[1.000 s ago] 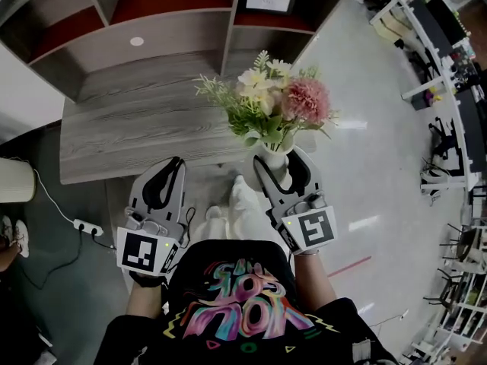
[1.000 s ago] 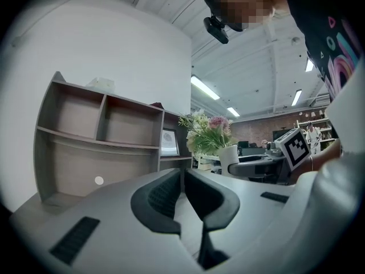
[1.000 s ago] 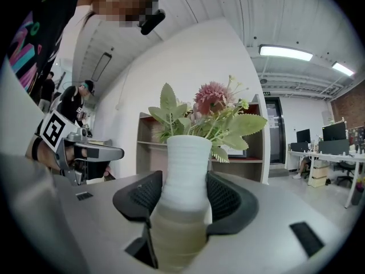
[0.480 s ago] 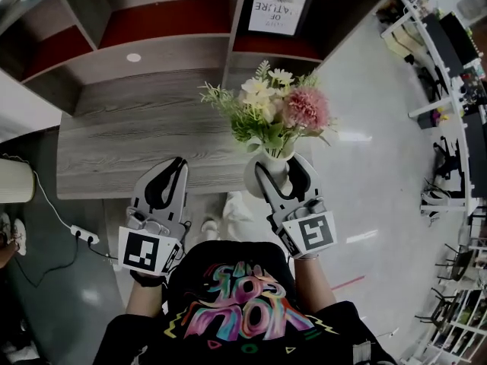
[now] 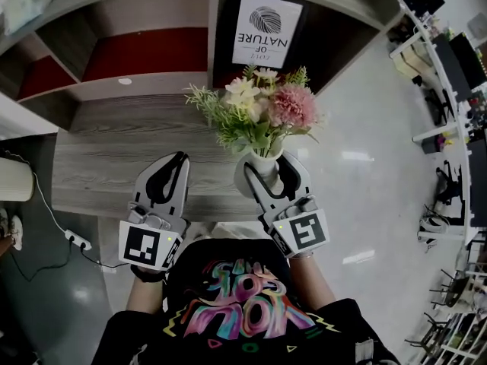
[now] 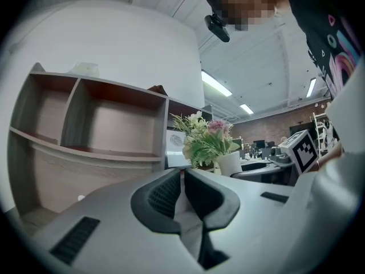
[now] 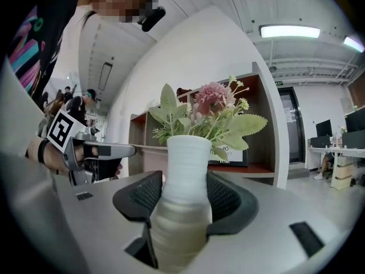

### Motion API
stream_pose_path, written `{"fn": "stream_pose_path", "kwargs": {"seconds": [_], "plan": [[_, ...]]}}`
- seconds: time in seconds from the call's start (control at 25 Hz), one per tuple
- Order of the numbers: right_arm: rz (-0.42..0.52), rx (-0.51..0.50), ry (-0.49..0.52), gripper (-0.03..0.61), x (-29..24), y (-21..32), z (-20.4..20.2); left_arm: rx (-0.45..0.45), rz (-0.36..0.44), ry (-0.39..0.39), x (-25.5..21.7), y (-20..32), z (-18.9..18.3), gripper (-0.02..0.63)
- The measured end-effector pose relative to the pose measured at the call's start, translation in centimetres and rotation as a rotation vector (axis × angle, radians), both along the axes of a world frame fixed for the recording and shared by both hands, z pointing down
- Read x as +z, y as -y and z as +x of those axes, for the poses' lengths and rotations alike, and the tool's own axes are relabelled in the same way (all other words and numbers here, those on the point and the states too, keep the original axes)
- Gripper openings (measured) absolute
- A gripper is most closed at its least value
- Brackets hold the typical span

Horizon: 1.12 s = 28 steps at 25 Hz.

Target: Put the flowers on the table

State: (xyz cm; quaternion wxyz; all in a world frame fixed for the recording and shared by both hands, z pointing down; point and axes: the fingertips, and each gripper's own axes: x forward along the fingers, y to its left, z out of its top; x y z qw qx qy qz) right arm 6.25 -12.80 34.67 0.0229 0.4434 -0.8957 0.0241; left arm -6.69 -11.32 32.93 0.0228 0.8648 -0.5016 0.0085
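Note:
A white ribbed vase [image 5: 262,170] with pink and cream flowers and green leaves [image 5: 257,112] stands upright between the jaws of my right gripper [image 5: 268,166], which is shut on the vase's body. It hangs over the front edge of the grey wooden table [image 5: 106,158], right of centre. In the right gripper view the pads press both sides of the vase [image 7: 185,170], with the flowers [image 7: 208,113] above. My left gripper [image 5: 175,160] hovers over the table's front edge, shut with nothing in it; its jaws meet [image 6: 182,178].
A wooden shelf unit [image 5: 144,52] with a framed print [image 5: 262,30] stands behind the table. On the floor to the left lie a power strip [image 5: 76,240] and a white round object [image 5: 15,179]. Office desks and chairs [image 5: 456,74] line the right.
Both grippers and the vase have come forward towards the table and shelf. The vase was off the table's front right corner; now it is over the table's front edge. The grip is unchanged.

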Motion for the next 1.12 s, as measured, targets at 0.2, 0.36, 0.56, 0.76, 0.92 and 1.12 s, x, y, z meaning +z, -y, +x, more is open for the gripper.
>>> {"fn": "stream_pose_path", "kwargs": {"seconds": [0.2,0.36,0.56,0.76,0.92,1.12], "plan": [[0.018,-0.062,0.016,0.262,-0.3,0.8,0.2,-0.051,0.008,0.005,0.4,0.4,0.5,0.038],[0.017,-0.082,0.01,0.262,-0.5,0.7,0.6,-0.067,-0.009,0.017,1.1,0.5,0.9,0.038],[0.023,-0.099,0.024,0.262,-0.7,0.6,0.3,-0.071,-0.004,0.028,1.1,0.7,0.9,0.038],[0.024,-0.081,0.049,0.262,-1.0,0.8,0.3,-0.058,0.007,0.024,0.7,0.9,1.1,0.038],[-0.019,-0.055,0.0,0.262,-0.2,0.3,0.7,-0.044,0.0,0.023,0.4,0.5,0.9,0.038],[0.012,-0.03,0.044,0.262,-0.8,0.8,0.1,-0.028,0.0,0.009,0.8,0.6,0.4,0.038]]}}
